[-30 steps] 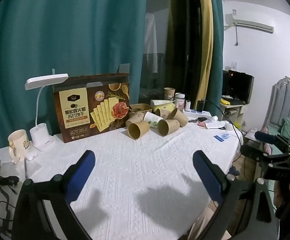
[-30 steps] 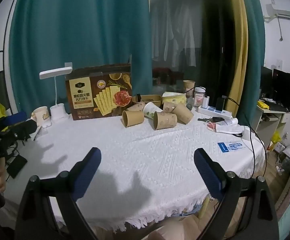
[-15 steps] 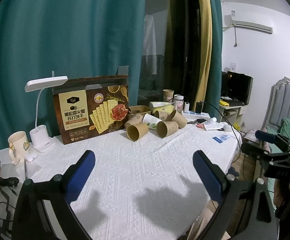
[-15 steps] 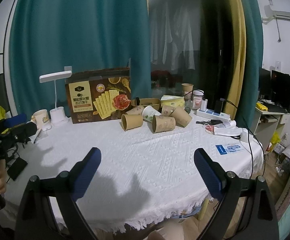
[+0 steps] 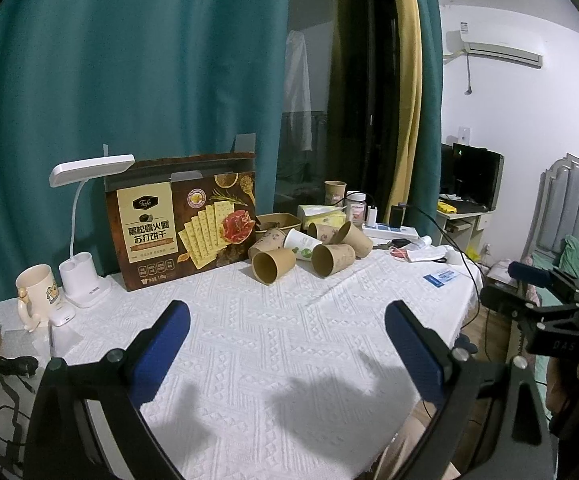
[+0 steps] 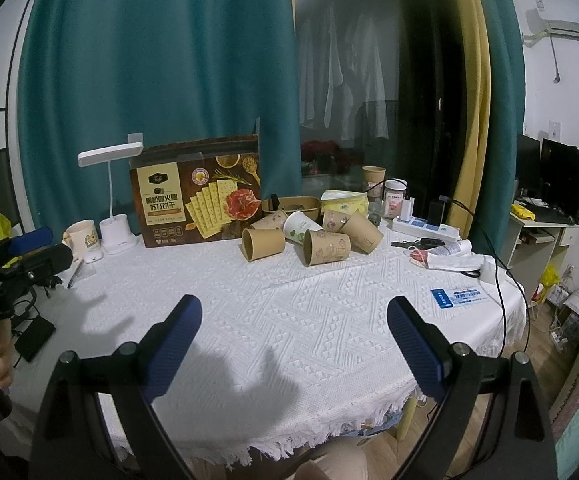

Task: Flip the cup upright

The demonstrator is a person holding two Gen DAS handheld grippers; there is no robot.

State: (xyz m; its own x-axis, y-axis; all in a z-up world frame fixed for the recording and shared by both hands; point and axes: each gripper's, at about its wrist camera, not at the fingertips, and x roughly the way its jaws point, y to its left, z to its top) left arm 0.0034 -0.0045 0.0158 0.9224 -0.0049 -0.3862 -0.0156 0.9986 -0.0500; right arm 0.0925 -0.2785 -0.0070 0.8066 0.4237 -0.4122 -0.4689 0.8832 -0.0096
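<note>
Brown paper cups point(image 5: 274, 266) lie tipped in a far cluster on the white tablecloth point(image 5: 289, 352), well beyond both spread, empty grippers point(image 5: 287, 344) point(image 6: 294, 334), bare cloth between.

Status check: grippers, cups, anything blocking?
Left gripper and right gripper open, empty, short of the pile. Paper cups lying on their sides by the cracker box. White tablecloth between.

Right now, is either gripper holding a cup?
No: the left gripper and right gripper are open over bare tablecloth, short of the tipped cups.
</note>
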